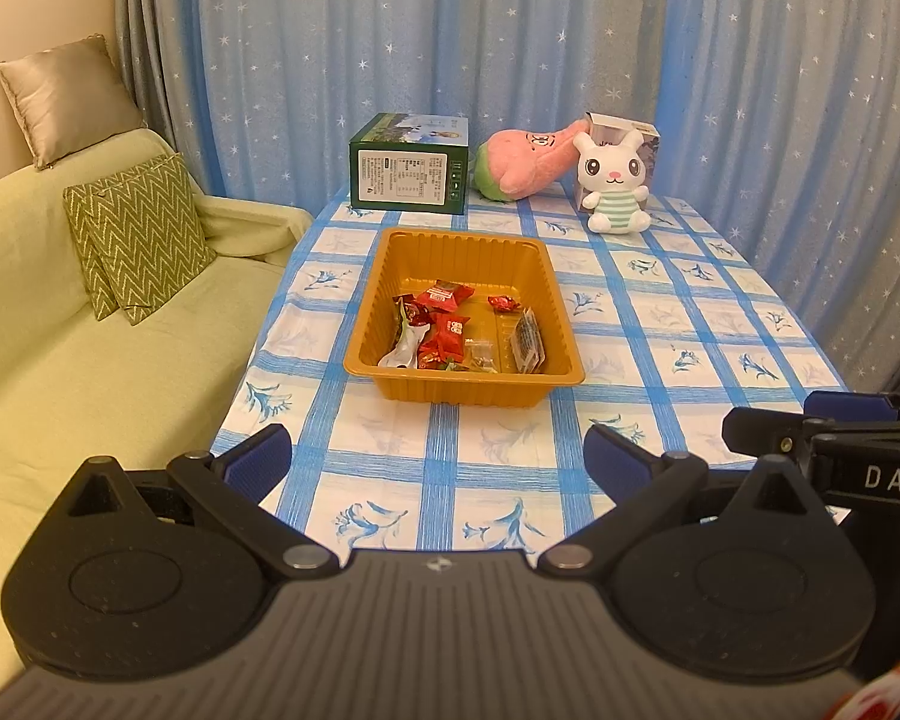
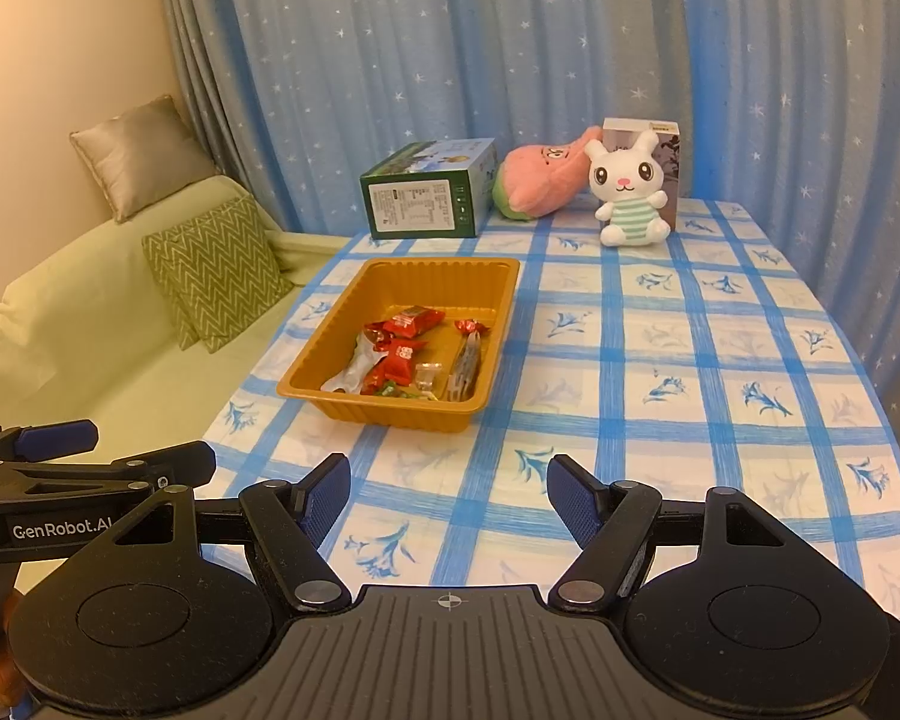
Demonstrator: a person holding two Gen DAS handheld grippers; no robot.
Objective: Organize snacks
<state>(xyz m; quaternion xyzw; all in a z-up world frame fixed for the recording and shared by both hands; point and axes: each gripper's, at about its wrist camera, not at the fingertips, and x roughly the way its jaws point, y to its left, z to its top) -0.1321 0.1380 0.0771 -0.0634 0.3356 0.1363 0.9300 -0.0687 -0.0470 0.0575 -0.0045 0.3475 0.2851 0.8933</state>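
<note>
1. The snacks [image 1: 450,330] lie in a loose heap inside the tray [image 1: 390,276]: crinkly red foil wrappers, a white pouch, a small clear packet and a dark flat sachet leaning on the right wall.
2. The tray is a rectangular tub of thin, ribbed orange-gold plastic with rounded corners, standing on the table [image 1: 660,324] toward its left side.
3. The table wears a smooth cloth of blue checks with printed blue flowers.
4. At the far edge stand a green cardboard box [image 1: 408,171], a pink plush [image 1: 528,162] lying on its side, and a white plush rabbit [image 1: 615,183] sitting upright in front of a small carton.
5. The left gripper [image 1: 438,459] hangs over the near edge, jaws spread wide, nothing between the ridged blue pads.
6. The right gripper [image 2: 448,501] is likewise agape and empty.
7. A pale green sofa [image 1: 90,360] with a zigzag cushion flanks the table.
</note>
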